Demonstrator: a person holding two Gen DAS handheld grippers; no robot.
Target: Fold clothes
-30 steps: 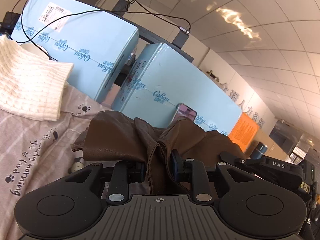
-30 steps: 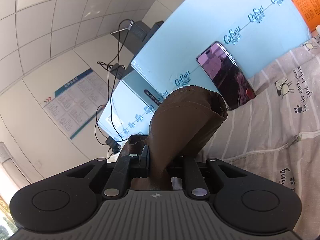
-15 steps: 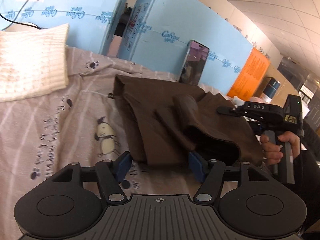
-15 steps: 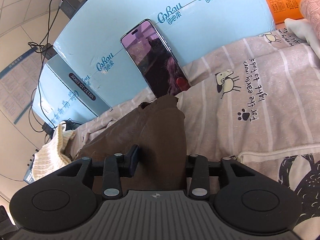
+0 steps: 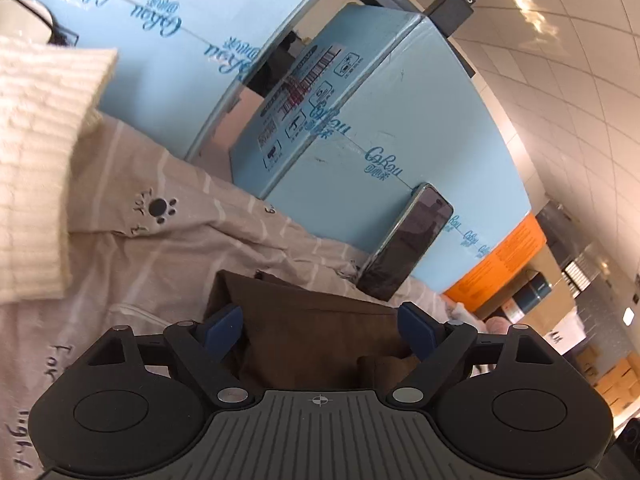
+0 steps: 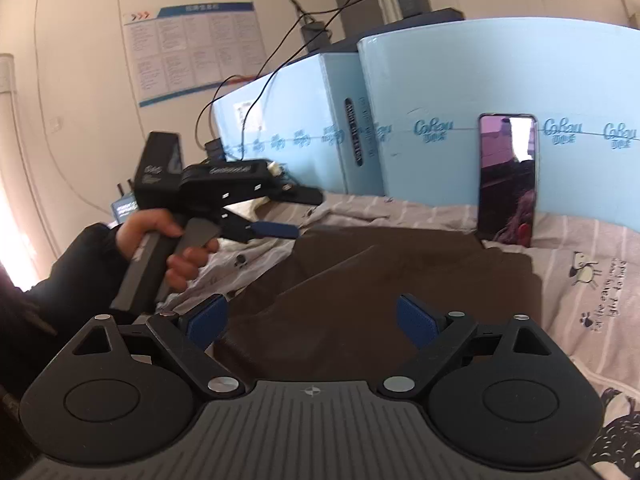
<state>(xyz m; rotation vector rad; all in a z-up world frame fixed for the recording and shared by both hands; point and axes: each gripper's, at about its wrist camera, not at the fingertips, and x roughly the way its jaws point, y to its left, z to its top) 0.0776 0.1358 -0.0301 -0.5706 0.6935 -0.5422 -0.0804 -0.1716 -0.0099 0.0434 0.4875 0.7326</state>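
Note:
A brown garment [image 6: 400, 280] lies folded flat on the grey striped bedsheet [image 6: 592, 280]. My right gripper [image 6: 314, 316] hovers over its near edge, jaws opening wide, the blue pads clear of the cloth. In the left wrist view my left gripper [image 5: 320, 324] stands over the same brown garment [image 5: 320, 320], jaws opening too, nothing pressed between the pads. The right wrist view also shows the left gripper [image 6: 276, 230] from the side, held by a hand [image 6: 160, 236] at the garment's left end.
A phone [image 6: 508, 180] leans upright against light blue boxes [image 6: 420, 136] behind the garment. A cream knitted sweater [image 5: 36, 160] lies on the sheet at the left. Cables and a black adapter [image 5: 450, 12] sit on top of the boxes. An orange board [image 5: 500, 260] stands further right.
Both grippers were shut on the brown garment, holding it up. They lowered it onto the sheet, opened and let go. The left gripper moved away to the garment's left end.

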